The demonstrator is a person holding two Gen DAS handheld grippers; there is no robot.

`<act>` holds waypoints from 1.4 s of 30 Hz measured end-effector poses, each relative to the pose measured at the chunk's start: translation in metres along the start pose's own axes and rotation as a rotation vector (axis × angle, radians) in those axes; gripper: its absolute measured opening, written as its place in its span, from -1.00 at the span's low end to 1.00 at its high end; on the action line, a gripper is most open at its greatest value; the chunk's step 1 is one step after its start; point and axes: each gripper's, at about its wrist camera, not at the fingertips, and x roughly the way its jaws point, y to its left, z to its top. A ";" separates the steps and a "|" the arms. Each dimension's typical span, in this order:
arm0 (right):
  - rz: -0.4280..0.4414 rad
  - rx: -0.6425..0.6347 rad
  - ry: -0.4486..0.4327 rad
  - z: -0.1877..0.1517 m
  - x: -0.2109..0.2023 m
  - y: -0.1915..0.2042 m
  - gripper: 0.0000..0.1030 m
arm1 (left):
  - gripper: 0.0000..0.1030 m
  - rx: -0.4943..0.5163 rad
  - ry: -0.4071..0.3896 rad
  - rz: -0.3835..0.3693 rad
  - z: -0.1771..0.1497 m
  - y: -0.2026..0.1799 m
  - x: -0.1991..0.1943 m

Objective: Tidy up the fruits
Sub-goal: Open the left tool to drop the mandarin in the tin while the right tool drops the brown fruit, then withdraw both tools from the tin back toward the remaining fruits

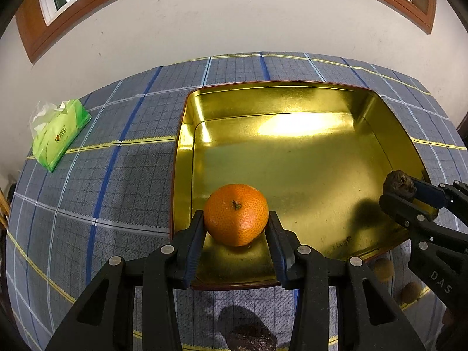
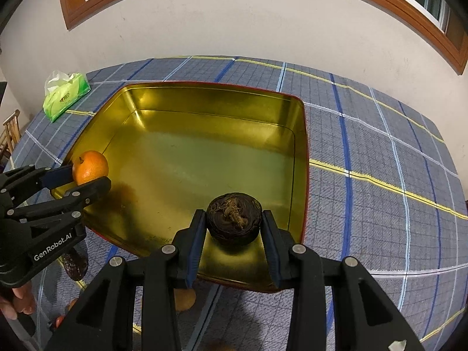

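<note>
My left gripper [image 1: 235, 219] is shut on an orange mandarin [image 1: 235, 215] and holds it over the near left corner of the gold tin tray [image 1: 292, 99]. In the right wrist view the left gripper [image 2: 87, 175] and mandarin [image 2: 90, 166] show at the tray's left rim [image 2: 204, 86]. My right gripper [image 2: 233, 219] is shut on a dark wrinkled round fruit [image 2: 234, 218] over the tray's near right part. It also shows in the left wrist view [image 1: 400, 190] with the dark fruit [image 1: 398, 185].
A green tissue pack [image 1: 60, 134] lies at the far left of the blue plaid tablecloth [image 1: 117, 175]. Another dark fruit [image 1: 251, 340] and small tan fruits [image 1: 383, 269] lie on the cloth in front of the tray. A wall stands behind the table.
</note>
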 end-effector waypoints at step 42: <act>-0.009 -0.016 -0.076 -0.041 -0.086 0.016 -0.12 | 0.02 -0.034 -0.111 0.010 -0.063 0.006 -0.089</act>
